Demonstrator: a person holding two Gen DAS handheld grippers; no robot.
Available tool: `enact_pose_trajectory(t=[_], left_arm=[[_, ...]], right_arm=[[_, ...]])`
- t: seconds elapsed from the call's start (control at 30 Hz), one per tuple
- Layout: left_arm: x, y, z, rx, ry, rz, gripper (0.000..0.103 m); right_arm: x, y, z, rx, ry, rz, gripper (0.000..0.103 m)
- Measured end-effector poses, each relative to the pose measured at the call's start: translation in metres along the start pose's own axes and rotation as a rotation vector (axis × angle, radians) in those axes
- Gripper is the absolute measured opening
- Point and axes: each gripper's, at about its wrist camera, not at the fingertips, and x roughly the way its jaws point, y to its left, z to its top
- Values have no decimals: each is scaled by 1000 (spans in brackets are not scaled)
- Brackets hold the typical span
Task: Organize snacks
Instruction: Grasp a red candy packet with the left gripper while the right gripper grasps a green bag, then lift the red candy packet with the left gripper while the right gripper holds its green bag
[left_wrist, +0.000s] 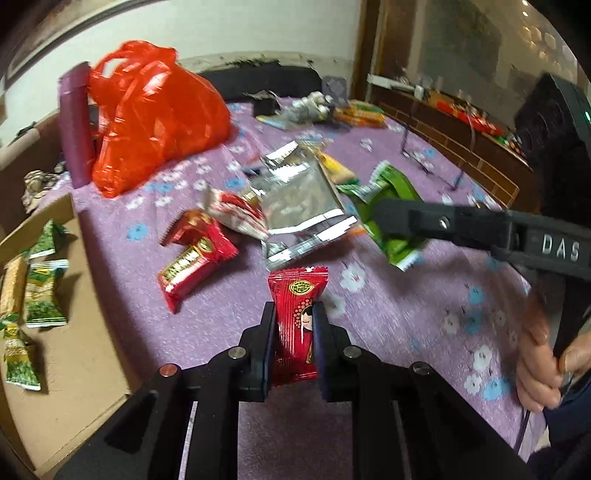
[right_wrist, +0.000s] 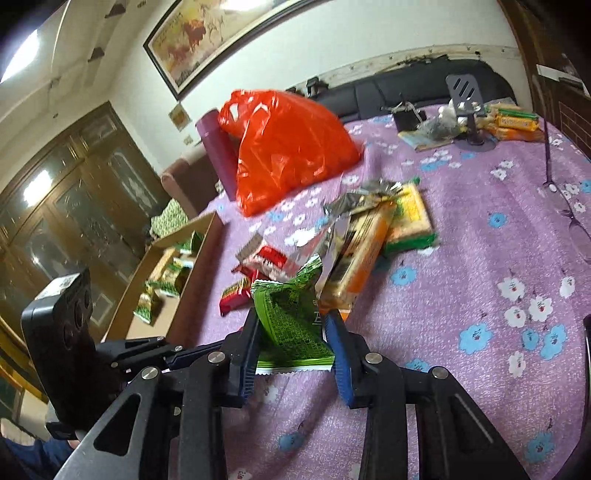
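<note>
My left gripper (left_wrist: 294, 314) is shut on a red snack packet (left_wrist: 295, 295) with a doll print, held upright just above the purple flowered cloth (left_wrist: 388, 332). My right gripper (right_wrist: 293, 323) is shut on a crumpled green snack packet (right_wrist: 291, 314). In the left wrist view the right gripper (left_wrist: 382, 218) reaches in from the right with the green packet (left_wrist: 397, 245) hanging from it. Between them lies a pile of snacks: a silver packet (left_wrist: 303, 206), red packets (left_wrist: 195, 258) and an orange biscuit pack (right_wrist: 365, 254). A cardboard box (left_wrist: 85, 314) at the left holds several green packets (left_wrist: 42, 291).
A red plastic bag (left_wrist: 155, 122) and a purple cylinder (left_wrist: 75, 125) stand behind the box. A phone stand (right_wrist: 469, 110), more biscuit packs (right_wrist: 513, 122) and a pair of glasses (right_wrist: 569, 210) lie at the far right. A person's hand (left_wrist: 543, 354) grips the right tool.
</note>
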Motion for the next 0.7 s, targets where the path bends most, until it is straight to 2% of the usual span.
enact_pose_trajectory(t=[0.2, 0.4, 0.7], left_arm=[[-9, 2, 5, -48, -87, 89, 17], [-18, 4, 7, -73, -140, 190, 17], [-22, -3, 6, -37, -167, 238, 18]], right_arm=[[5, 15, -2, -83, 1, -56, 38], [8, 20, -5, -115, 11, -66, 38], [8, 19, -6, -114, 12, -69, 38]])
